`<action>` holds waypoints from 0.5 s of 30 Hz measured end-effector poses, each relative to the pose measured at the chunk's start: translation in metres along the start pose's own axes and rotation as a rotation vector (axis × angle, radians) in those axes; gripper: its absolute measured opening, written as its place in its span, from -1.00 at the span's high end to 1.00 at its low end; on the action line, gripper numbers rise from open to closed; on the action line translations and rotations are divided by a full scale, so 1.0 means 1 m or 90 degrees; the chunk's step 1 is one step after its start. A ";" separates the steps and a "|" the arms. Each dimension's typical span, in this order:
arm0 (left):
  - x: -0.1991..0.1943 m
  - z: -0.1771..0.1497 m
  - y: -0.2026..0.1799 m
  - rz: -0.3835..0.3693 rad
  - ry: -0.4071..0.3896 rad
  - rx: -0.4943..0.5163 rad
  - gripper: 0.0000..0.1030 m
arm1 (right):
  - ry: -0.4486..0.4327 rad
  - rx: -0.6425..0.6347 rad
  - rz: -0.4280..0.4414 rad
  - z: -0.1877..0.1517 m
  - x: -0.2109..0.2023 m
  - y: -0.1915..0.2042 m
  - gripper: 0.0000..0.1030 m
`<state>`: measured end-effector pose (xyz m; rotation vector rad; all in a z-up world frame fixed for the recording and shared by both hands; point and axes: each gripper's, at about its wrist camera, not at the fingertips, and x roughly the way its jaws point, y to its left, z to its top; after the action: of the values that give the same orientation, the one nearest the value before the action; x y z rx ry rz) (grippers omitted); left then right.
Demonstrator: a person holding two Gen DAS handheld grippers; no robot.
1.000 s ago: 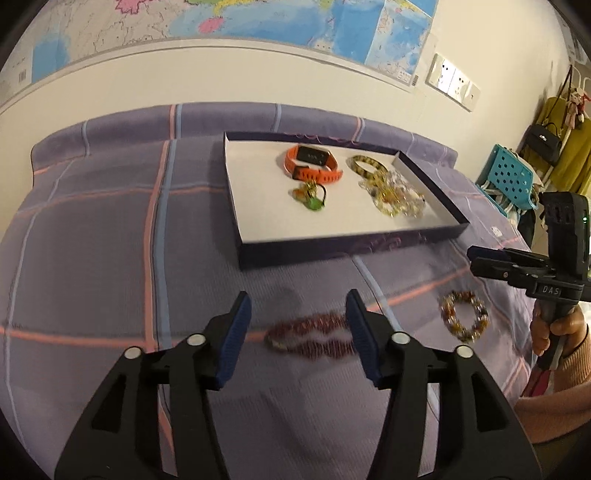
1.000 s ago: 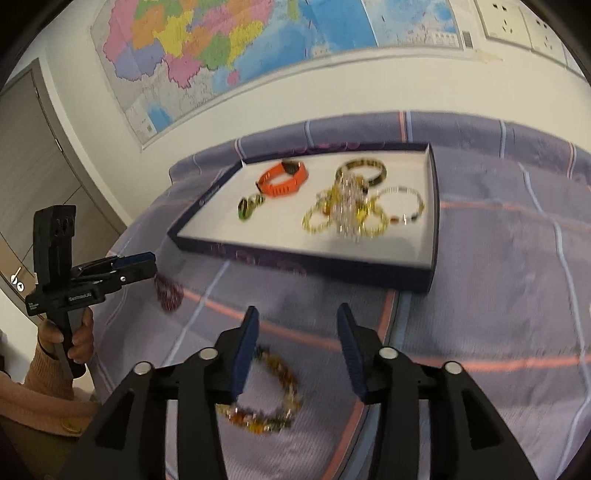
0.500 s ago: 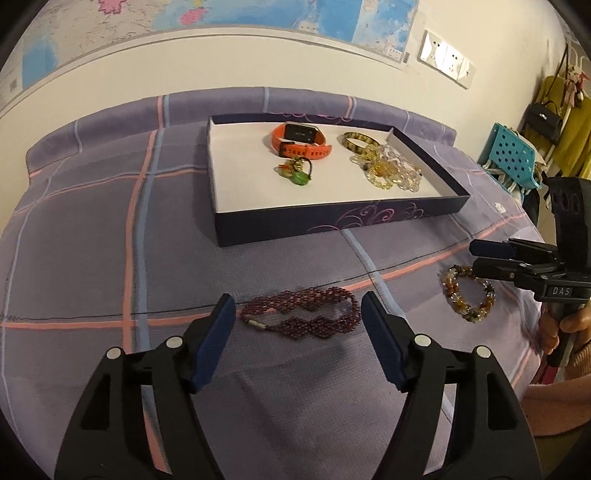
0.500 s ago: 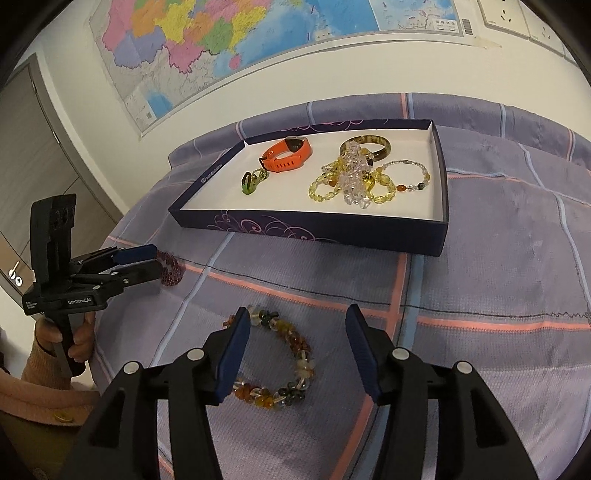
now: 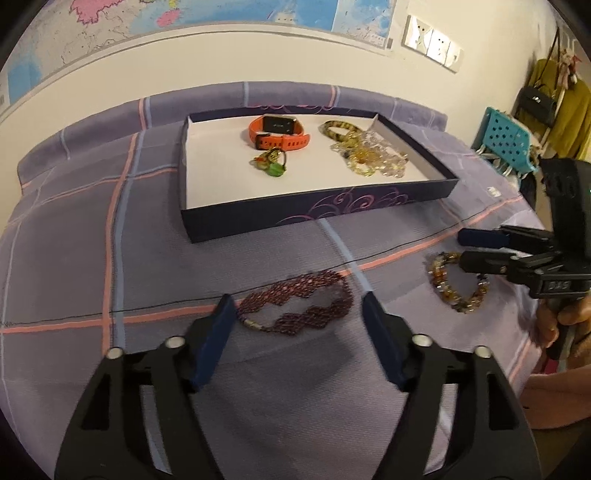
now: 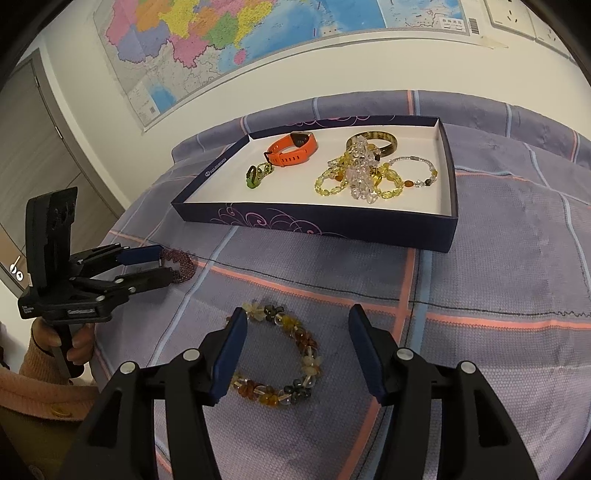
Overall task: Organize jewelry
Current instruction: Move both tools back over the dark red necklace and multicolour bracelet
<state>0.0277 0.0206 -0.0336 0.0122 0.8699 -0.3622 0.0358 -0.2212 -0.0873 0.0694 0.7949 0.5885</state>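
A dark red beaded bracelet (image 5: 295, 308) lies on the purple checked cloth, between the tips of my open left gripper (image 5: 297, 306). An amber and brown beaded bracelet (image 6: 284, 360) lies between the tips of my open right gripper (image 6: 295, 325); it also shows in the left wrist view (image 5: 456, 286). A navy tray (image 5: 317, 210) with a white floor stands further back. It holds an orange watch (image 5: 279, 133), a green ring charm (image 5: 271, 164) and a pile of yellow and clear bracelets (image 5: 365, 153). Both grippers are empty.
The table ends at a white wall with a map (image 6: 258, 33). A teal stool (image 5: 508, 142) and hanging bags (image 5: 539, 101) stand off the table's right side. A grey door (image 6: 40, 147) is to the left.
Both grippers have opened wider and dropped closer to the cloth. Each now has its bracelet between its fingertips. The tray and its contents have not moved.
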 end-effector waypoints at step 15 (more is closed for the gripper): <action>0.013 0.002 -0.015 0.074 0.016 0.049 -0.04 | 0.005 -0.036 -0.027 -0.002 0.001 0.009 -0.11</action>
<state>0.0320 0.0023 -0.0396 0.1392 0.8758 -0.2868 0.0304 -0.2135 -0.0868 -0.0022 0.7855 0.5704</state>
